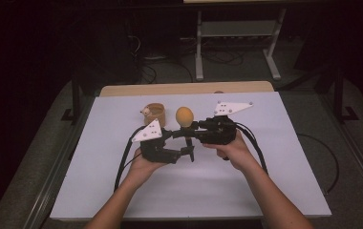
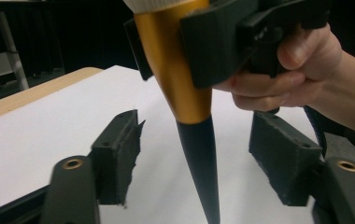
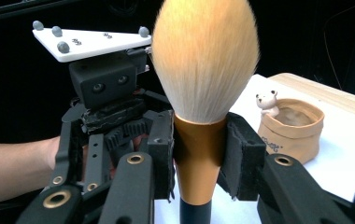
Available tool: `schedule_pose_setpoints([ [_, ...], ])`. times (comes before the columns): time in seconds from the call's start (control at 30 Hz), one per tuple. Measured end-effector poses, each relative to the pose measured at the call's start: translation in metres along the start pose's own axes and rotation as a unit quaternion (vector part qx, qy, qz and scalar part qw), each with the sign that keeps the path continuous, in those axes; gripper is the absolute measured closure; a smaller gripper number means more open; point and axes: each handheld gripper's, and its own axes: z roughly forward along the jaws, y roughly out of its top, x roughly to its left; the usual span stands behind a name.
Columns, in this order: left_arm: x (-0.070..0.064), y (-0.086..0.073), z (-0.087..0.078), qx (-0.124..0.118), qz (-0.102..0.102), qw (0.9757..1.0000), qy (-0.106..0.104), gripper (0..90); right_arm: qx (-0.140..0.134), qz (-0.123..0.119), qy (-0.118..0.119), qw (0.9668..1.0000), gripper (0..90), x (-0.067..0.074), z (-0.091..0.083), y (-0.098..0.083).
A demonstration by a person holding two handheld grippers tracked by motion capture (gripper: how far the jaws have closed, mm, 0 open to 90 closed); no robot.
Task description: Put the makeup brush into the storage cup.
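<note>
A makeup brush [image 1: 184, 116] with a pale orange bristle head [image 3: 206, 56], a gold ferrule [image 2: 175, 70] and a black tapered handle [image 2: 201, 163] stands upright above the table's middle, bristles up. My right gripper [image 1: 189, 130] is shut on the gold ferrule, its pads [image 3: 241, 158] pressing both sides. Lower down, my left gripper [image 1: 185, 151] stands open around the black handle. Its pads [image 2: 119, 149] are on either side of the handle with a gap to each, touching nothing. In the right gripper view the left gripper's body [image 3: 105, 93] faces me just behind the brush.
A small tan pouch [image 1: 154, 113] with a little white bear figure [image 3: 266, 102] on its rim sits behind the brush, to the left. The white mat [image 1: 265, 181] covers the table; a wooden edge [image 1: 184, 88] runs along the far side.
</note>
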Motion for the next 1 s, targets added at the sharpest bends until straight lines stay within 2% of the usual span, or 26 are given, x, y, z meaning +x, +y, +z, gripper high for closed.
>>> schedule_pose_setpoints([
  [0.47,0.0008,0.0011,-0.0005,0.000,0.000,1.0000,0.002,55.6,0.007,-0.006,0.008,0.9999,65.7,0.0052,0.0096,-0.0022],
  [1.0,0.0007,0.0029,-0.0034,-0.003,0.000,1.0000,0.007,67.3,0.004,-0.010,0.007,0.9999,65.7,0.0059,0.0106,-0.0024],
])
